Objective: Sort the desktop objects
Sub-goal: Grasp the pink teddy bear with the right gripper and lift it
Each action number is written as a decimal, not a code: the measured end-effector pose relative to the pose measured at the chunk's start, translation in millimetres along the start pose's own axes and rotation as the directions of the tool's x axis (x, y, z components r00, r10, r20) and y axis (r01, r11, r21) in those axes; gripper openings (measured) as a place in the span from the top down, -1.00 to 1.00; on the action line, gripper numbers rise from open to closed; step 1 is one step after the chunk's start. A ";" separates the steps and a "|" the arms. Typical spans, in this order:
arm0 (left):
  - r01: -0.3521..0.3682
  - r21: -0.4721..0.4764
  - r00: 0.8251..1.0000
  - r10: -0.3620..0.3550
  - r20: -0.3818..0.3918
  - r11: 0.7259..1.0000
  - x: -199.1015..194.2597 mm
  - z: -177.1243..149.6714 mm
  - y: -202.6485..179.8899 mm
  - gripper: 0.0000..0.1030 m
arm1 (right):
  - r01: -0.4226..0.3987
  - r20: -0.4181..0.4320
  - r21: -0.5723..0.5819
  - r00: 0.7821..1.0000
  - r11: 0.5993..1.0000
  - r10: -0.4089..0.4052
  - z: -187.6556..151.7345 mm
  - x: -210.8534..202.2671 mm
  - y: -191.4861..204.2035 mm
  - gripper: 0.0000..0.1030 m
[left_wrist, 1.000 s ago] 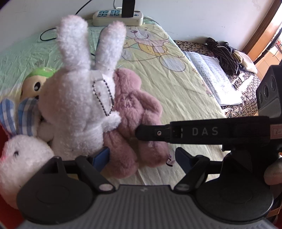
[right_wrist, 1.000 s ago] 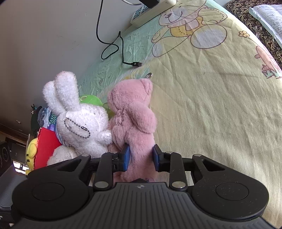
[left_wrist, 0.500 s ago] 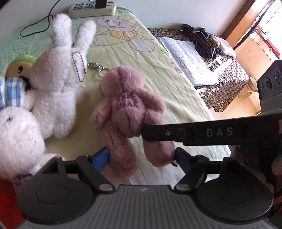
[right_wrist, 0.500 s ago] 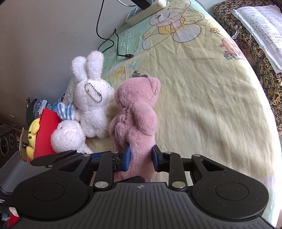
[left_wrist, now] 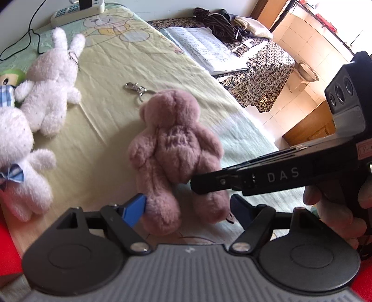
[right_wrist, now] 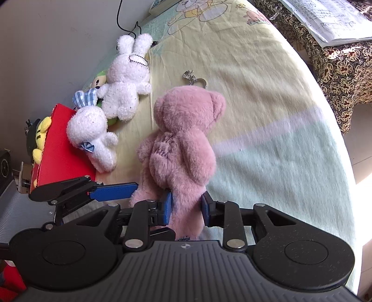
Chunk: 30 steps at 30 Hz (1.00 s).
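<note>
A pink plush bear (left_wrist: pixel 174 144) lies back-up on the yellow-green cloth, and the right wrist view shows the pink bear (right_wrist: pixel 183 144) large at centre. My right gripper (right_wrist: pixel 186 209) is shut on one of its legs. From the left wrist view that right gripper (left_wrist: pixel 209 183) reaches in sideways from the right. My left gripper (left_wrist: pixel 188 206) is open, with the bear's legs lying between its blue pads (left_wrist: pixel 134 206). A metal key clasp (left_wrist: pixel 136 89) lies just past the bear's head.
A white rabbit (left_wrist: pixel 51 93) and a white plush with a blue bow (left_wrist: pixel 16 162) lie to the left, beside a green toy (left_wrist: pixel 10 77). A red box (right_wrist: pixel 60 148) stands at the left edge. A power strip (left_wrist: pixel 76 10) and an open notebook (left_wrist: pixel 204 51) sit farther off.
The pink bear has been pulled away from the white rabbit toward the cloth's near edge, with the right gripper still shut on it. The key clasp now shows. Both grippers have drawn back.
</note>
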State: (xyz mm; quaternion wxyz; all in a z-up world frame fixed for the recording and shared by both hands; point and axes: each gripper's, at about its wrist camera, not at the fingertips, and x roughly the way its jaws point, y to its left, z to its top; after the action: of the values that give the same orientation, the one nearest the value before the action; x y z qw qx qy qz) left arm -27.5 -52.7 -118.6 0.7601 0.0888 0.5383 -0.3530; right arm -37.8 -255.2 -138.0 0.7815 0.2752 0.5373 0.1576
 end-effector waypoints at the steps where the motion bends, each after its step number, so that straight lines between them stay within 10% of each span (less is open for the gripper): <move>1: -0.003 0.000 1.000 0.003 0.004 1.000 -1.0 -0.2 -0.2 -0.53 | 0.000 0.012 0.005 1.000 1.000 0.000 -2.2 -1.7 -0.1 0.40; 10: -0.026 -0.022 0.995 0.028 0.094 0.999 -12.0 19.9 2.4 -0.53 | 0.013 0.138 0.042 0.990 0.999 -0.019 9.8 -15.2 -7.4 0.11; 30: 0.014 -0.174 0.998 -0.002 0.070 0.985 16.3 20.3 34.2 -0.54 | -0.099 0.090 0.063 0.992 0.993 0.093 38.4 23.1 14.5 0.20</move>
State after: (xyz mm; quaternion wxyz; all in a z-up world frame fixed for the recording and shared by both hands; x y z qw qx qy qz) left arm 12.2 -45.2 -133.1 0.7819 0.0074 0.5407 -0.3103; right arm 7.2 -241.1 -136.3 0.7858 0.3334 0.4941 0.1650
